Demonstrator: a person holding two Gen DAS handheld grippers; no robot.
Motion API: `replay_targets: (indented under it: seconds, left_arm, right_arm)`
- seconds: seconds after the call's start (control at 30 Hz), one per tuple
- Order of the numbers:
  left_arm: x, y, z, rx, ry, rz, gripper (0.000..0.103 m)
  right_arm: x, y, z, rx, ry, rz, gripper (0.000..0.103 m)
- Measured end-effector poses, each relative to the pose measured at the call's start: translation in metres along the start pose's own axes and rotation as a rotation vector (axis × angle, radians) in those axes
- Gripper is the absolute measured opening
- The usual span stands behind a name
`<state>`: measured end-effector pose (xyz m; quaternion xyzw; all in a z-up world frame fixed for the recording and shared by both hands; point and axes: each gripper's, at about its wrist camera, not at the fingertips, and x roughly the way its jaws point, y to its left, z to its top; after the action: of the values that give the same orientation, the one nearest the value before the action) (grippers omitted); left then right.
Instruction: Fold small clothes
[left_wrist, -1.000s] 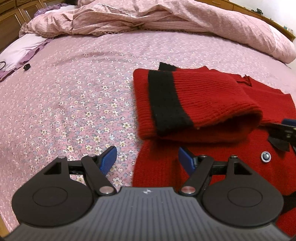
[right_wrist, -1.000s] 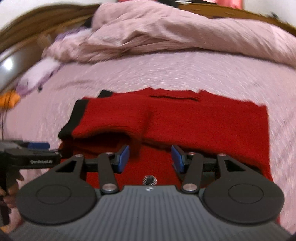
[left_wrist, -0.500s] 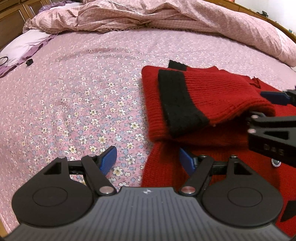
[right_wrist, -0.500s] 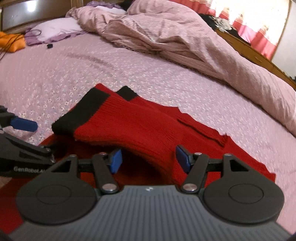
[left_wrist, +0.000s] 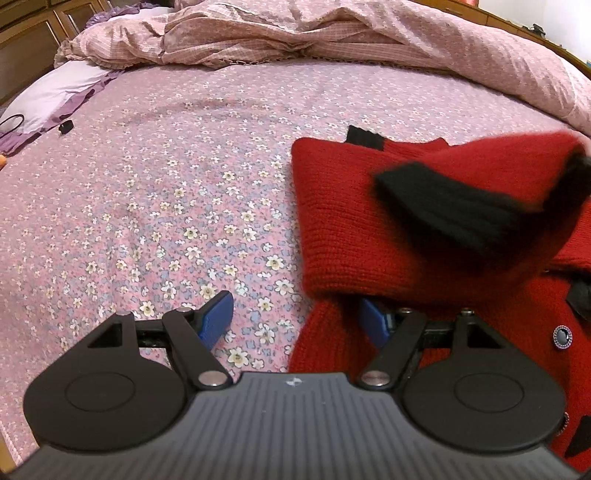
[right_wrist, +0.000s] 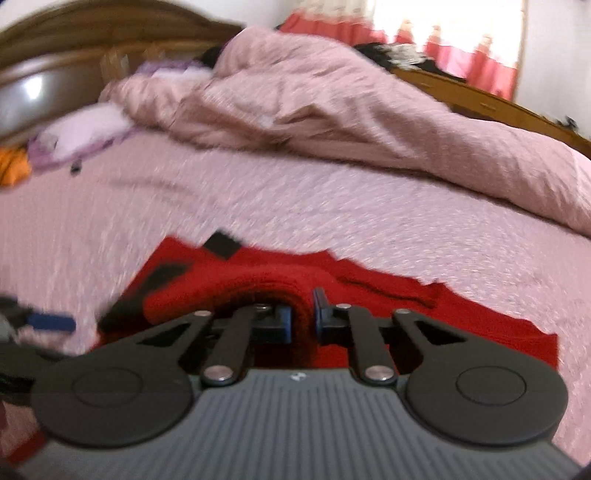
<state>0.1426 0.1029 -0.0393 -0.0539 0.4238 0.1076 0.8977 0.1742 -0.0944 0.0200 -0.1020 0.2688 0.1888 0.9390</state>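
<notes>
A red knit sweater (left_wrist: 351, 229) with black cuffs and a round button (left_wrist: 562, 336) lies on the flowered bed sheet (left_wrist: 166, 206). Its sleeve with the black cuff (left_wrist: 443, 199) hangs lifted and blurred over the body, at the right in the left wrist view. My right gripper (right_wrist: 302, 317) is shut on a fold of that red sleeve (right_wrist: 236, 295), the fabric pinched between the blue pads. My left gripper (left_wrist: 295, 310) stands open at the sweater's left edge, its right finger (left_wrist: 373, 321) tucked under the knit, holding nothing. Its blue fingertip (right_wrist: 48, 321) shows at the left of the right wrist view.
A rumpled pink duvet (left_wrist: 332, 33) fills the far side of the bed. A lilac pillow (left_wrist: 55, 96) and a small black object (left_wrist: 65, 127) lie at the far left. A wooden headboard (right_wrist: 74, 74) and something orange (right_wrist: 13, 166) sit beyond them.
My right gripper has shut on the sleeve fold and lifted it. The black cuff has swung up and to the right in the left wrist view. The left gripper has barely moved.
</notes>
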Motion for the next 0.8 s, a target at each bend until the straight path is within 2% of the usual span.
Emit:
replay_targets:
  seconds: [0.1,0.23,0.3,0.47,0.53,0.67,0.8]
  left_arm:
    - [0.002,0.001,0.001,-0.006,0.001,0.009,0.078]
    - [0.005,0.001,0.000,-0.016,0.002,0.005,0.078]
    - [0.007,-0.002,0.000,-0.009,-0.003,0.018,0.079]
    - [0.009,-0.004,-0.001,-0.008,-0.008,0.037,0.081]
    - [0.010,-0.003,-0.001,-0.013,-0.008,0.036,0.081]
    - [0.010,-0.003,-0.001,-0.013,-0.007,0.041,0.082]
    - [0.010,-0.003,-0.002,-0.014,-0.009,0.046,0.082]
  right_arm:
    - [-0.016,-0.028,0.006,0.135,-0.040,-0.010,0.013]
    - [-0.032,-0.064,-0.004,0.303,-0.069,-0.041,0.013]
    - [-0.034,-0.083,-0.016,0.390,-0.054,-0.030,0.013]
    - [-0.021,-0.107,-0.057,0.557,0.046,-0.022,0.016]
    - [-0.023,-0.111,-0.068,0.583,0.046,-0.034,0.018]
    - [-0.034,-0.121,-0.078,0.617,0.027,-0.075,0.036]
    - [-0.043,-0.135,-0.086,0.654,0.023,-0.109,0.036]
